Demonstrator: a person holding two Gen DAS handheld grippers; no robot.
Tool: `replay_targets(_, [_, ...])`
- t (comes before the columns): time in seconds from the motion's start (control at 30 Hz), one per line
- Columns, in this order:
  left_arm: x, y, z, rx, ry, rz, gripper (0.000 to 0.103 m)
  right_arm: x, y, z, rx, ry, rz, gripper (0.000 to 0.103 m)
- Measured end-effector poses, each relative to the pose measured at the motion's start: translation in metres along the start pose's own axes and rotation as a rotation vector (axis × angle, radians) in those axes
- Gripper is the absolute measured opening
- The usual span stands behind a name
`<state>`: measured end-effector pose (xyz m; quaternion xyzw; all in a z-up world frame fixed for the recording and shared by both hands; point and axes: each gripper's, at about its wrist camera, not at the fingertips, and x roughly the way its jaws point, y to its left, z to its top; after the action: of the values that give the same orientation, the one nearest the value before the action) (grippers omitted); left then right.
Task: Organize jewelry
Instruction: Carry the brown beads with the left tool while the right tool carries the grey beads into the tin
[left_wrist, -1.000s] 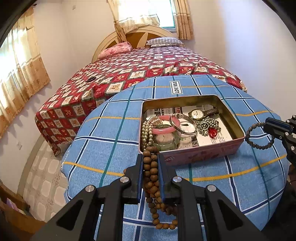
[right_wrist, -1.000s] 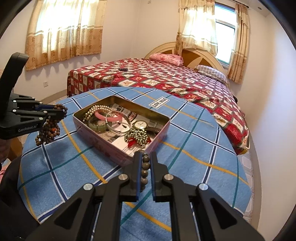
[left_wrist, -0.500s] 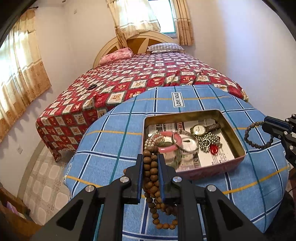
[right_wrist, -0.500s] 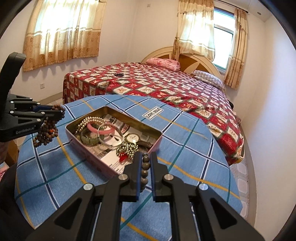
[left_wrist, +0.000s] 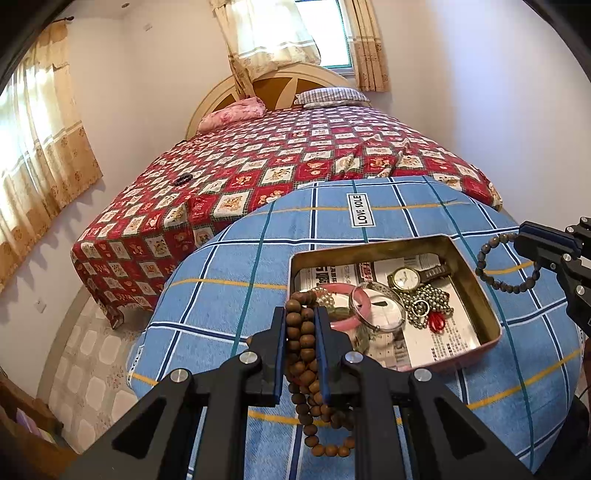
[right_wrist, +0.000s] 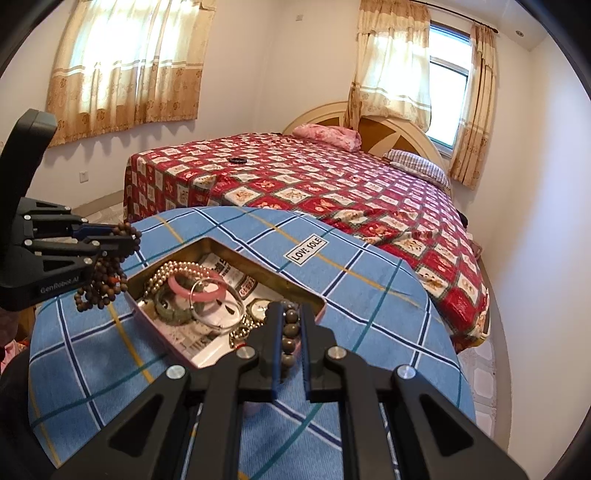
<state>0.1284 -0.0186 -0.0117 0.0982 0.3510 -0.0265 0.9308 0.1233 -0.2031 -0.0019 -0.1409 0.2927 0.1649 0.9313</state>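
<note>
Currently I hold 2 bead strands, 1 in each tool, both above the blue checked tablecloth (left_wrist: 229, 266) and near the open tin (left_wrist: 476, 280).

Left gripper (left_wrist: 300, 314): clenched on the brown wooden bead strand (left_wrist: 306, 369). The strand runs along the line of the fingers, pokes out past the tips toward the tin's near-left corner, and hangs below the jaws in a loose bunch. In the right wrist view the same bunch dangles just off the tin's left end (right_wrist: 98, 284).

Right gripper (right_wrist: 288, 314): clenched on the dark bead bracelet (right_wrist: 289, 328). In the left wrist view the bracelet (left_wrist: 506, 264) hangs as an open loop from the fingertips, its plane roughly upright, just outside the tin's right wall.

Key relation: the tin lies between my 2 tools, with its long axis running from 1 tool toward the other. My left strand sits at the tin's left end, my right bracelet at its right side, so each hand is nearest its own end. I judge that the next move depends on whether these pieces go into the tin or out to the cloth; the pictures do not settle that.

Contents of the tin: a pink bangle (left_wrist: 343, 321), a clear bangle (left_wrist: 380, 306), a wristwatch (left_wrist: 406, 277), a pearl strand (right_wrist: 173, 267) and a silver bead cluster with a red charm (left_wrist: 430, 306), all on newsprint.
</note>
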Motion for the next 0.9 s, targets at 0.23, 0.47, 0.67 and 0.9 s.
replay_targets(0.23, [0.008,0.002,0.008,-0.001,0.000,0.008,0.014,0.011,0.002,0.007,0.001,0.005,0.008,0.010])
replay_targets(0.47, [0.019,0.003,0.017,0.006,0.004,0.015,0.014,0.022,0.003,0.015,0.002,0.009,0.010,0.010])
replay_targets(0.67, [0.031,0.002,0.018,0.011,0.022,0.018,0.014,0.033,0.004,0.018,0.012,0.017,0.011,0.010])
replay_targets(0.9, [0.041,0.000,0.017,0.020,0.038,0.020,0.014,0.044,0.006,0.020,0.022,0.028,0.013,0.010])
